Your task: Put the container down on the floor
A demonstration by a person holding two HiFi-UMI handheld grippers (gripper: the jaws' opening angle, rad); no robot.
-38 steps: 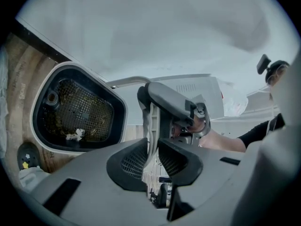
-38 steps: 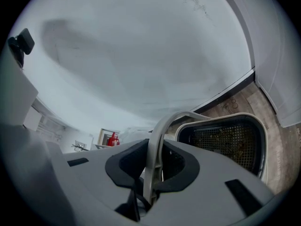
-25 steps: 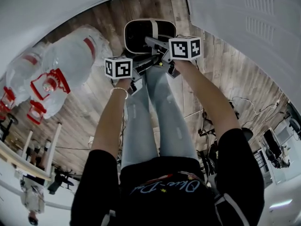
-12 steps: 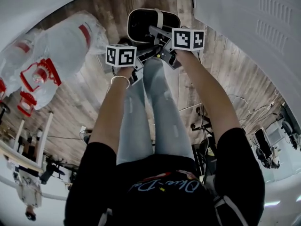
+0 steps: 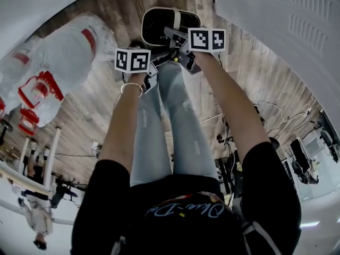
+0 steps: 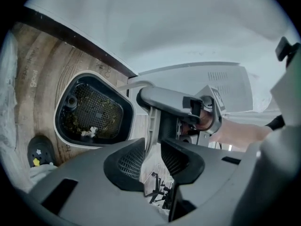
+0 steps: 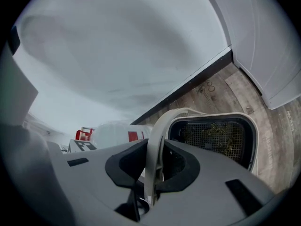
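Observation:
The container (image 5: 158, 30) is a white-rimmed bin with a black mesh inside, low over the wooden floor just ahead of the person's feet; whether it touches the floor I cannot tell. Its white strap handle (image 5: 176, 18) arches over it. My left gripper (image 6: 153, 155) has the handle (image 6: 152, 119) between its jaws, which are opening, with a gap showing beside the strap. My right gripper (image 7: 155, 166) is shut on the same handle (image 7: 154, 145), pads pressing both sides. In the head view the left gripper (image 5: 158, 62) and right gripper (image 5: 174, 36) meet above the container.
A big clear plastic bag of red-capped bottles (image 5: 61, 70) lies to the left. A white wall runs behind the container and a white panel (image 5: 281, 31) stands at the right. A black shoe (image 6: 40, 152) is beside the container. Cables and stands (image 5: 234, 139) lie at the right.
Both grippers and the container have shifted only slightly in the head view; the hands stay together over the handle.

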